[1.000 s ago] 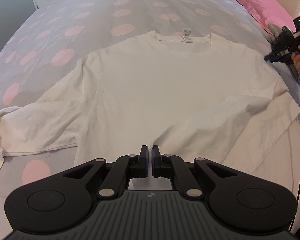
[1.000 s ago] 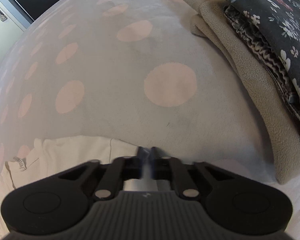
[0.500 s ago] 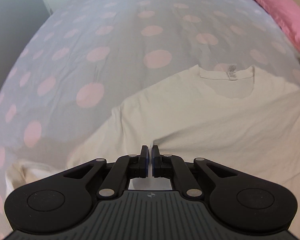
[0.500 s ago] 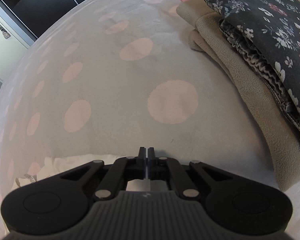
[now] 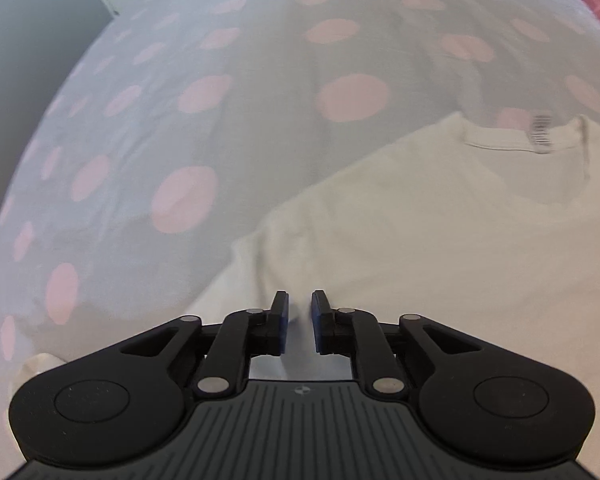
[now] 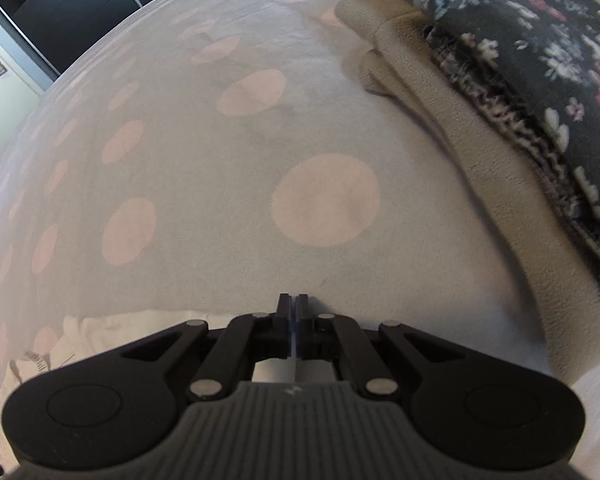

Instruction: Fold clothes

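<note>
While both tools part, left tool releases the white shirt; right tool grips nothing.

White T-shirt runs off frame at three o'clock; its neck label is smeared, unreadable. In the right wrist view, gripper bodywork hides most of the shirt, and the folded pile is cropped at two o'clock.
</note>
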Demonstrator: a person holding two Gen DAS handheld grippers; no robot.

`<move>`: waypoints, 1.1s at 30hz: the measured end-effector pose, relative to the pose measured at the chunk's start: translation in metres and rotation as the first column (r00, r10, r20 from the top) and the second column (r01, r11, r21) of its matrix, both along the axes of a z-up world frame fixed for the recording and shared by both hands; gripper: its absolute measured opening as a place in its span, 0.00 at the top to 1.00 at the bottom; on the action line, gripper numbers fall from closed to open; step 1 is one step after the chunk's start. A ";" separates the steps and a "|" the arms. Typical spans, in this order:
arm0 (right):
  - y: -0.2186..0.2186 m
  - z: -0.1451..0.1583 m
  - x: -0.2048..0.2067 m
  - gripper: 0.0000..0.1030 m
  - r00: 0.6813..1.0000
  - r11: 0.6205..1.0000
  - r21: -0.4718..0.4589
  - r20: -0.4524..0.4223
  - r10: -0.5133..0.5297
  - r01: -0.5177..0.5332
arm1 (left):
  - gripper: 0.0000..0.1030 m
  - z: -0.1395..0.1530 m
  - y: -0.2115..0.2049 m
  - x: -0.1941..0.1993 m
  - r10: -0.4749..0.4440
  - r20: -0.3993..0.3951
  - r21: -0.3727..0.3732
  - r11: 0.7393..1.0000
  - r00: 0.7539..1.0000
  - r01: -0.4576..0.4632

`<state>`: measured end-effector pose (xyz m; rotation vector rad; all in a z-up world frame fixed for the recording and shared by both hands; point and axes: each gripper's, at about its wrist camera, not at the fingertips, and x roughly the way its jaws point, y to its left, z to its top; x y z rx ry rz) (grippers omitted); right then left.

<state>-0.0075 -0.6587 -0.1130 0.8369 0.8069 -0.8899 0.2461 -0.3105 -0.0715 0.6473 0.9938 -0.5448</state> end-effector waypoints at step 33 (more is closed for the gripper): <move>0.182 0.038 -0.075 0.63 0.900 0.903 0.079 -0.089 0.428 -0.422 | 0.80 0.055 0.146 -0.097 0.072 -0.113 -0.117 0.989 0.991 -0.085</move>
